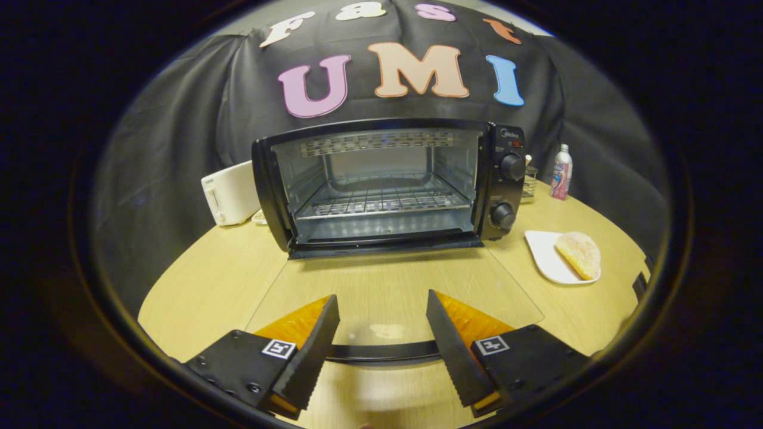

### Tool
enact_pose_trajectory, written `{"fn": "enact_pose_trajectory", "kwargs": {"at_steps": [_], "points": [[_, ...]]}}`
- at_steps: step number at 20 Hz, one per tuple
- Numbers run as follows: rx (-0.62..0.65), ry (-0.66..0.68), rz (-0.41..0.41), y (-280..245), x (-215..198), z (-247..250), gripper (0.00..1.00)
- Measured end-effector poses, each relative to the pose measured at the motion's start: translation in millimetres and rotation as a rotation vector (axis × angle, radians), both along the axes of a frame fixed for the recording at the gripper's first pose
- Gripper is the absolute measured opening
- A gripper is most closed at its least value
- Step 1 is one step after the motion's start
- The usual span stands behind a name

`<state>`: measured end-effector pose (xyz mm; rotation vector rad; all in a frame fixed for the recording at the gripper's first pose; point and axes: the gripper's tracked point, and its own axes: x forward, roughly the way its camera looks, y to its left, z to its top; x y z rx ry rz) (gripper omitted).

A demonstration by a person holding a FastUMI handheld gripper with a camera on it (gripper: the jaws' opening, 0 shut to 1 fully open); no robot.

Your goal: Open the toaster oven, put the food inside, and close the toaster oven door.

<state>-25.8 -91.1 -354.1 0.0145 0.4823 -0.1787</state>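
A black toaster oven [381, 179] stands at the back of the wooden table with its door down. The glass door [477, 280] lies flat towards me, and its dark handle [381, 351] runs crosswise low between my fingers. Inside, the wire rack [381, 202] is bare. My gripper [380, 296] is open above the door glass, one finger on each side of the handle's middle, and neither presses on it. The food, a sugared bun [578, 253], rests on a white plate [545, 256] to the right of the oven, beyond my right finger.
A white toaster [229, 193] sits against the oven's left side. Behind the oven's right corner are a small wire basket [529, 186] and a pink-labelled bottle [561, 173]. The table [202, 286] curves away on both sides, with black cloth behind it.
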Motion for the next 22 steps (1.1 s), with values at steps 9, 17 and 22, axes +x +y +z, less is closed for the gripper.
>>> {"fn": "enact_pose_trajectory", "kwargs": {"at_steps": [9, 17, 22], "points": [[0.048, -0.123, -0.177, -70.6, 9.2, 77.5, 0.92], [-0.025, -0.136, -0.415, -208.3, -1.0, 92.4, 0.77], [-0.078, -0.035, -0.475, -262.5, 2.2, 70.3, 0.77]]}}
